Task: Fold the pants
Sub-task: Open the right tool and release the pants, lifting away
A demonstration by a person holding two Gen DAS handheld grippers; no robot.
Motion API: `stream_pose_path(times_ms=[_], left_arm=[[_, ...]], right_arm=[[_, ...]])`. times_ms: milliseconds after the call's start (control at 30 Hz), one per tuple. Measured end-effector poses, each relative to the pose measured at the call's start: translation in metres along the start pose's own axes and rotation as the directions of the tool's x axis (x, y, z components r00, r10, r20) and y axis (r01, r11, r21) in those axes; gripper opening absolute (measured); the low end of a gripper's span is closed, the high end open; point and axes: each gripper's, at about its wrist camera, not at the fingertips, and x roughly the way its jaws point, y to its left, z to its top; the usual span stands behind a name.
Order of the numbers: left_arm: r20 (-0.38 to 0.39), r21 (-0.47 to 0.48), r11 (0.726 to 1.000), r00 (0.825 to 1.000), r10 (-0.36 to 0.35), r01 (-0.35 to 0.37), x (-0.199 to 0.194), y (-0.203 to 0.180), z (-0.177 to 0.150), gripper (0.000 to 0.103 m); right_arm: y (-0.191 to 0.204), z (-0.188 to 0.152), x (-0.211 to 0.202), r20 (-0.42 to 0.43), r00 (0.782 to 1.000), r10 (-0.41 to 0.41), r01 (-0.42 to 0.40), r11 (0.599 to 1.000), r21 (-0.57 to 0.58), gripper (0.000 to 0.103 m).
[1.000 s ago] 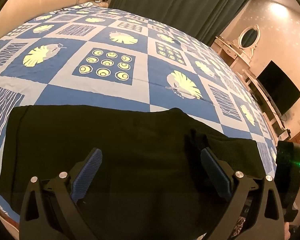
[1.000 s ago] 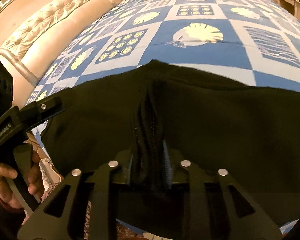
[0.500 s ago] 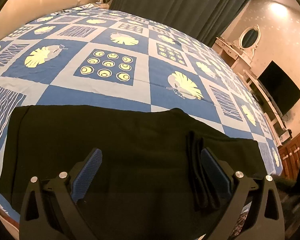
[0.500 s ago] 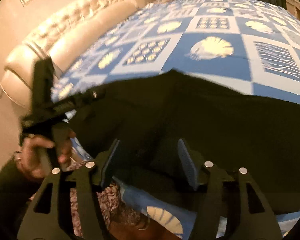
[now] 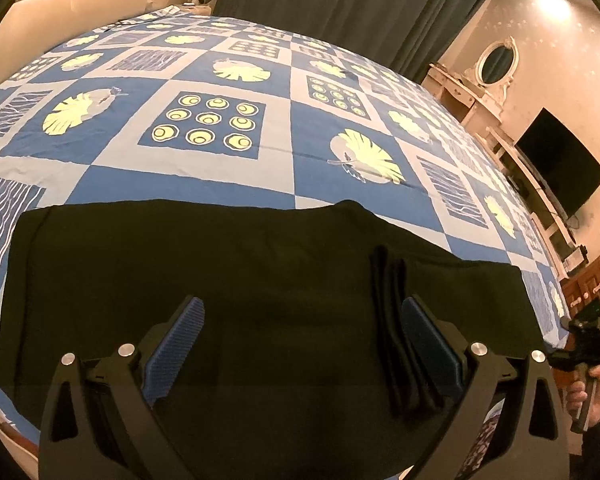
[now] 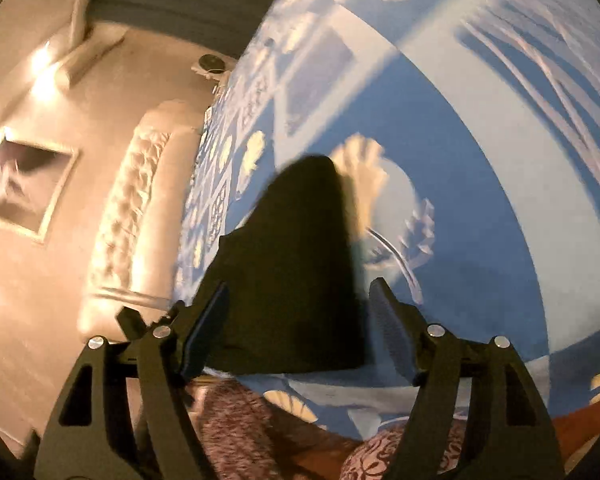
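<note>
Black pants (image 5: 240, 288) lie flat across the near edge of the bed (image 5: 228, 168), long side running left to right, probably spread so a fold can be taken crosswise. Left end squared off. A bunched ridge of fabric (image 5: 396, 328) stands up right of centre, just beside the right finger of the left hand-held gripper (image 5: 300, 352). Left hand-held gripper: fingers spread wide, hovering low over the pants, nothing pinched, pointing across the bed, level pose. Far right of the left view, the person's right hand (image 5: 592, 384) grips a handle off the bed edge. Right wrist view is motion-blurred and rolled sideways. Right hand-held gripper (image 6: 296, 328): fingers spread, empty, aimed along the pants (image 6: 296, 272) from their end, near the bed edge; whether it touches cloth cannot be told. Judgement: lining up for an end grasp.
</note>
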Motion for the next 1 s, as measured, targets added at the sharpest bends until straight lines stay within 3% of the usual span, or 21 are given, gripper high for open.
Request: stream_pose_path(times_ms=[100, 300, 333, 367, 467, 567, 633, 767, 833, 900, 967, 1000], left_arm=[[-0.004, 0.006, 1.0, 1.0, -0.005, 0.005, 0.001, -0.002, -0.001, 0.098], [-0.01, 0.009, 1.0, 1.0, -0.01, 0.01, 0.003, -0.003, -0.003, 0.098], [-0.012, 0.008, 1.0, 1.0, -0.01, 0.01, 0.003, -0.003, -0.003, 0.098], [-0.014, 0.007, 1.0, 1.0, -0.009, 0.009, 0.004, -0.003, -0.003, 0.098], [-0.019, 0.011, 1.0, 1.0, -0.008, 0.008, 0.005, -0.003, -0.004, 0.098], [-0.017, 0.009, 1.0, 1.0, -0.009, 0.009, 0.005, -0.003, -0.004, 0.098], [-0.016, 0.003, 1.0, 1.0, -0.01, 0.011, 0.004, -0.002, -0.004, 0.098], [-0.016, -0.01, 1.0, 1.0, -0.013, 0.013, 0.004, 0.001, -0.003, 0.098], [-0.014, -0.015, 1.0, 1.0, -0.018, 0.018, 0.003, 0.002, -0.002, 0.098], [-0.01, -0.015, 1.0, 1.0, -0.02, 0.019, 0.002, 0.002, -0.002, 0.098], [-0.005, -0.02, 1.0, 1.0, -0.024, 0.024, 0.001, 0.001, 0.0, 0.098], [-0.002, -0.022, 0.999, 1.0, -0.027, 0.027, 0.0, 0.001, 0.0, 0.098]], right_arm=[[-0.009, -0.007, 0.021, -0.07, 0.996, 0.046, -0.045, 0.999, 0.016, 0.072], [-0.007, -0.009, 0.03, -0.084, 0.992, 0.098, -0.097, 0.995, 0.008, 0.072], [-0.006, -0.009, 0.03, -0.089, 0.992, 0.091, -0.091, 0.996, 0.002, 0.066], [-0.005, -0.009, 0.032, -0.098, 0.993, 0.061, -0.062, 0.998, -0.009, 0.053], [-0.008, -0.01, 0.035, -0.117, 0.993, 0.007, -0.01, 1.0, -0.028, 0.036], [-0.002, -0.009, 0.034, -0.12, 0.992, -0.049, 0.04, 0.996, -0.079, 0.025], [0.005, -0.008, 0.034, -0.12, 0.989, -0.089, 0.073, 0.99, -0.124, 0.024], [0.006, -0.009, 0.037, -0.154, 0.983, -0.101, 0.074, 0.981, -0.177, 0.026], [-0.001, -0.006, 0.033, -0.16, 0.986, -0.046, 0.024, 0.99, -0.137, 0.03], [0.001, 0.0, 0.025, -0.149, 0.988, -0.029, 0.008, 0.99, -0.142, 0.04], [0.01, 0.016, 0.008, -0.071, 0.997, -0.022, 0.009, 0.985, -0.17, 0.06], [0.01, 0.022, 0.003, -0.046, 0.999, -0.004, -0.004, 0.987, -0.16, 0.063]])
